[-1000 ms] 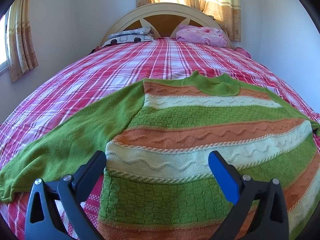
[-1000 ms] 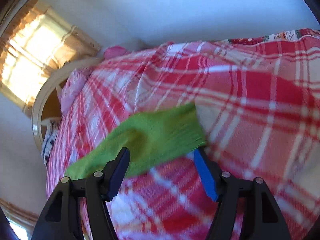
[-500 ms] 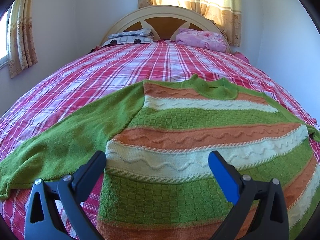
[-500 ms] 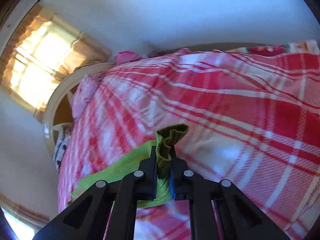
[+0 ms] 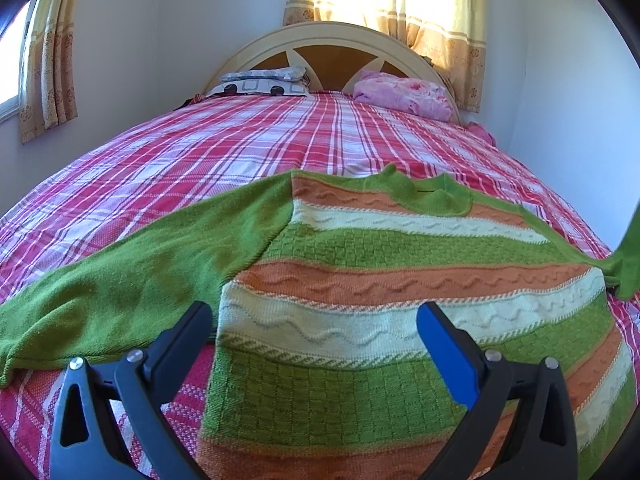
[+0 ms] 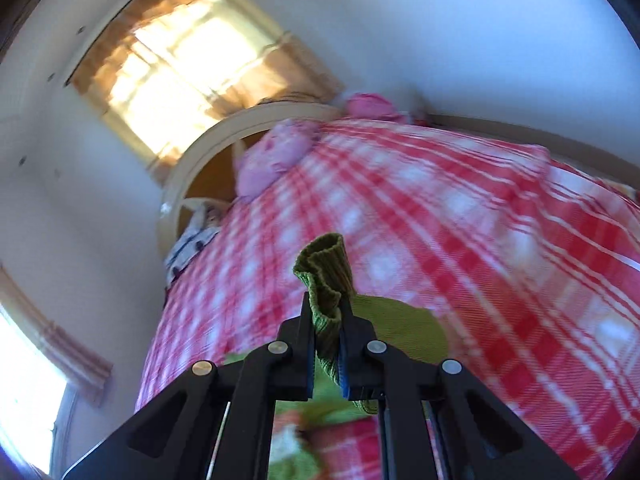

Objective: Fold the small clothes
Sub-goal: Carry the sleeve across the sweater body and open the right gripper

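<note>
Left gripper (image 5: 312,316) held low over the sweater (image 5: 400,292), fingers spread wide, gripping nothing. Right gripper (image 6: 326,320) tilted upward, fingers pinched tight on the green sleeve cuff (image 6: 326,268), which bunches up above the tips. Sweater lies flat on the plaid bedspread (image 5: 240,152), left sleeve (image 5: 132,276) stretched out sideways; right sleeve lifted off the bed at the frame edge.

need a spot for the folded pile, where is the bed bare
Bare plaid sheet runs from the sweater collar up to the pillows, widest above the left sleeve. The near end is crowded by the sweater and both grippers.
</note>
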